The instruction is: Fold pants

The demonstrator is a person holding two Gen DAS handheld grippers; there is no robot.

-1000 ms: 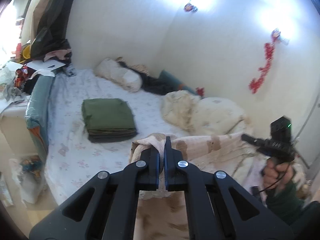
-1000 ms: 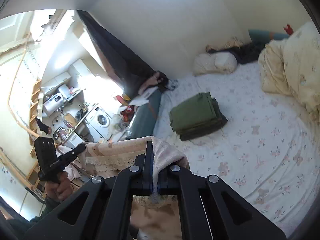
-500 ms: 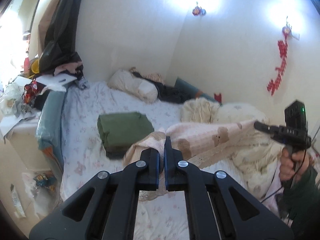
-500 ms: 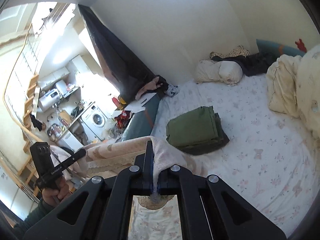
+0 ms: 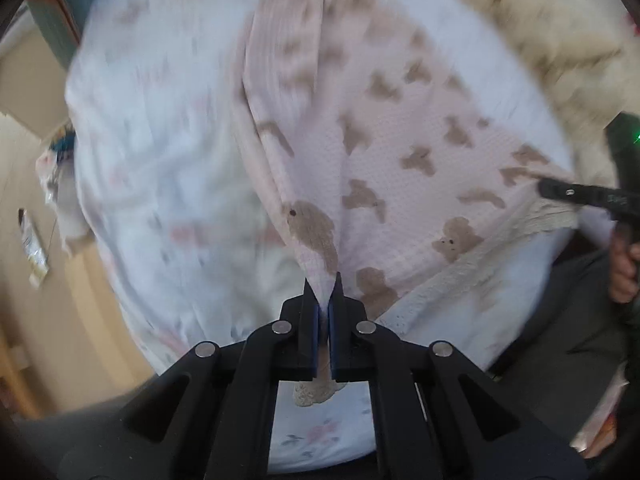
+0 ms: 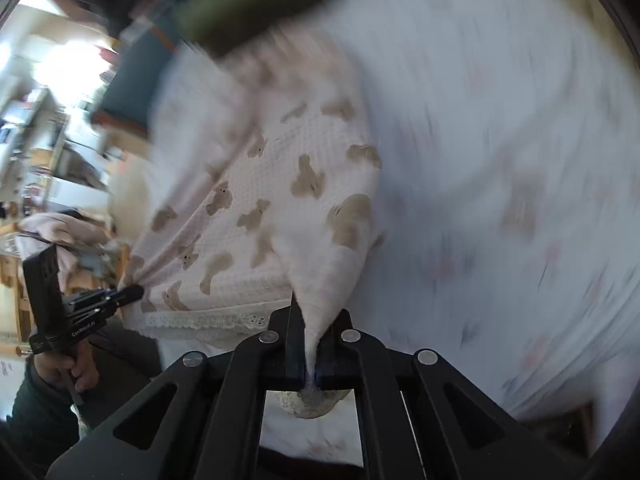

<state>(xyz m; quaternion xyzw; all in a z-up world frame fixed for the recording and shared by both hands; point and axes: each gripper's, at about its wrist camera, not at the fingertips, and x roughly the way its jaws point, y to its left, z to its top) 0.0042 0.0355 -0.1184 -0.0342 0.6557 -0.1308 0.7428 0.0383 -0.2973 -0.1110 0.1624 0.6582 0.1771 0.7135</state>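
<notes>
Pinching one waistband corner of the pink pants (image 5: 384, 136), the left claw (image 5: 322, 286) is pressing its jaws together on a tuft of the fabric, which is bunching out behind the pads. The right claw (image 6: 313, 312) is clamping the other waistband corner in the same way, with cloth squeezed between its jaws. The pants, printed with brown bears and edged with a cream lace band, are stretching between the two claws and draping away over the bed (image 5: 160, 152), which is covered by a white floral sheet. Both claws are pointing steeply down at the bed. In the left view a hand (image 5: 622, 268) is gripping the handle of the right claw at the far edge of the picture; in the right view the other hand (image 6: 68, 364) is gripping the left claw's handle. A folded green pile (image 6: 244, 0) is lying on the bed beyond the pants, blurred. A cream quilt (image 5: 552, 32) is bunching at the bed's far side.
</notes>
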